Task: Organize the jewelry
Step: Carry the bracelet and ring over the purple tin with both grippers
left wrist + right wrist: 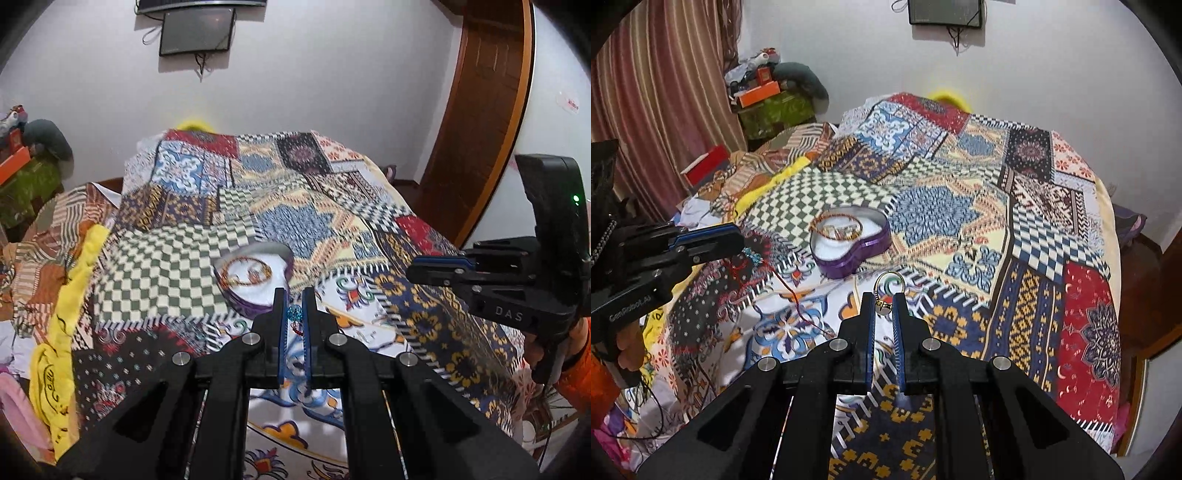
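Above the patchwork bed (960, 229), the left tongs (294, 312) pinch a blue beaded charm (294, 314) on red thread, and the right tongs (884, 308) pinch a gold ring (889, 282). A heart-shaped tin (849, 243) sits just ahead.

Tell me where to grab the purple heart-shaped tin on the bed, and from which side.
Grip the tin by its thin upright wall at the near rounded lobe, one finger inside and one outside, coming from above. It is open-topped, and that lobe looks bare, while the bangles lie toward the far side.
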Demonstrator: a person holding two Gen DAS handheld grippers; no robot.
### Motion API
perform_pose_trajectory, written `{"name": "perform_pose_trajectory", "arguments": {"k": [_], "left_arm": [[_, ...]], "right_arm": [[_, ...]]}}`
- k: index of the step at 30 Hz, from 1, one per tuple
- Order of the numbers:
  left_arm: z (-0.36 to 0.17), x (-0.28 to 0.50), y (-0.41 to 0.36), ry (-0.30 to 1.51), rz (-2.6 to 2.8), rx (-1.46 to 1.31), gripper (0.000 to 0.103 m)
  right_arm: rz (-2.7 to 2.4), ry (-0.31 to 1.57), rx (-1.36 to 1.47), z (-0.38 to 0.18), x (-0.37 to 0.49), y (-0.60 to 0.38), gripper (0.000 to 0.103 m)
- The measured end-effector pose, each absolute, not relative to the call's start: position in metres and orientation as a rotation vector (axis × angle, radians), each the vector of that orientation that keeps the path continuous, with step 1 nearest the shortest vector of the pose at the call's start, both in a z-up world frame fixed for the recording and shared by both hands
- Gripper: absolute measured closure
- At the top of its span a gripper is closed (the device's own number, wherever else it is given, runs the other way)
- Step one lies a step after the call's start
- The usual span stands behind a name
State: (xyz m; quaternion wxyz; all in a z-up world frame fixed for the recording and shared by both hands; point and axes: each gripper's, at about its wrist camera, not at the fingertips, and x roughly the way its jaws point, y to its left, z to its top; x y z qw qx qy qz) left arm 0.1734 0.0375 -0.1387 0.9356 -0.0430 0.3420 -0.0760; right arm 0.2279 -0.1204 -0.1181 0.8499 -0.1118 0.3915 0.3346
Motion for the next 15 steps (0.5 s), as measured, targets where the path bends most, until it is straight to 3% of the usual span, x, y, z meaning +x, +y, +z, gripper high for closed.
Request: {"name": "perform_pose_trajectory", "arguments": {"k": [15], "left_arm": [[-0.105,0.204,0.057,0.606,-0.118,-0.097,0.097]], "right_arm": [[0.751,0.785,-0.213,-0.11,0.246,-0.093,0.095]]}}
